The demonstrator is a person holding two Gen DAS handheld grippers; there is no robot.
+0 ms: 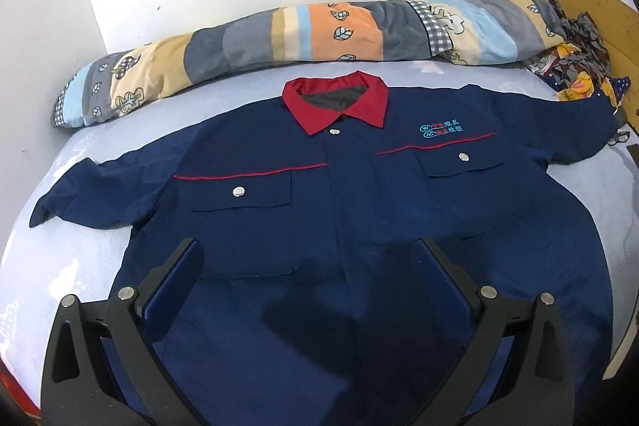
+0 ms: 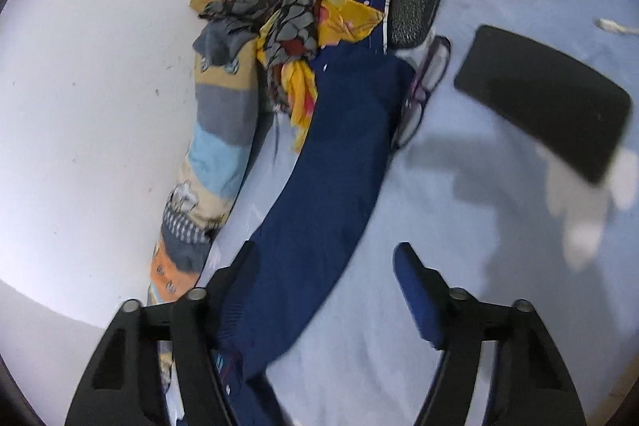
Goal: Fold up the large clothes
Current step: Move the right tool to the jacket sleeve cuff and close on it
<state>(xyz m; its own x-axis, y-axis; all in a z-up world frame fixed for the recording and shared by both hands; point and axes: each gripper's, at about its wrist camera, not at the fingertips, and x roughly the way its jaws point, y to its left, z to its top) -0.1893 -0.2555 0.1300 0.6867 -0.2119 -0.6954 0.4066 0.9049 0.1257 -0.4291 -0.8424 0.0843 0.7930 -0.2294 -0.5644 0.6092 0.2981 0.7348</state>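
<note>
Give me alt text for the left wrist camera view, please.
A navy work shirt with a red collar lies spread flat, front up, on a pale blue bed sheet. The open left gripper hovers over its lower hem; a rolled patchwork quilt lies behind.

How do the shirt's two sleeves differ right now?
The sleeve on the logo side lies stretched out, its end reaching the pile of patterned clothes; the other sleeve ends on bare sheet. The right tool hangs open over the logo-side sleeve; no tool is near the other. Both are navy, short, and lie flat, unfolded.
</note>
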